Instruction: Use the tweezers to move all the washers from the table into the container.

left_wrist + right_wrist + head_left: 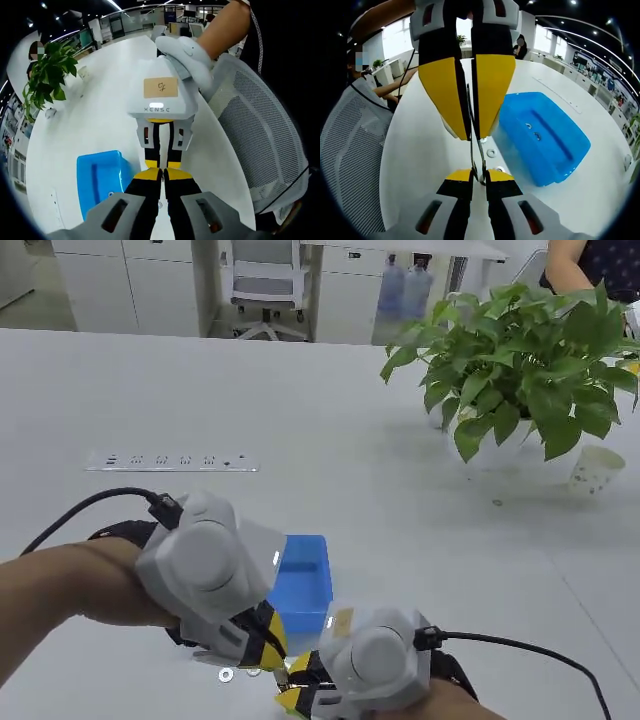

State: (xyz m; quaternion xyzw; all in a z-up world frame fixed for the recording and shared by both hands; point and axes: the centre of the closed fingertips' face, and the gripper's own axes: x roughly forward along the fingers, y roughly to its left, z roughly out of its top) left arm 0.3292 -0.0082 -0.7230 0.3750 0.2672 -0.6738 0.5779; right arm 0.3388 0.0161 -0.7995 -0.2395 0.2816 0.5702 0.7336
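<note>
Pinching the thin tweezers [472, 150] between closed jaws, the right tool [480, 176] faces the left tool [472, 136], whose jaws press together on the tweezers' other end. The tweezer tips are hidden. Washers [491, 153] lie on the tabletop [420, 150] just beside the blue container [545, 145]; two more sit inside it.

Tweezers [471, 150]: thin bare metal, arms almost together. They stand near-vertical at centre of the right gripper view. Upper part sits between the left gripper [472, 136] jaws and lower end between the right gripper [480, 176] jaws, both pinched on it.
Container [547, 135]: blue open rectangular tray, right of centre, upright. Two washers [528, 125] lie inside.
Loose washers [491, 153]: two small silver rings, flat on the table just left of the container.
</note>
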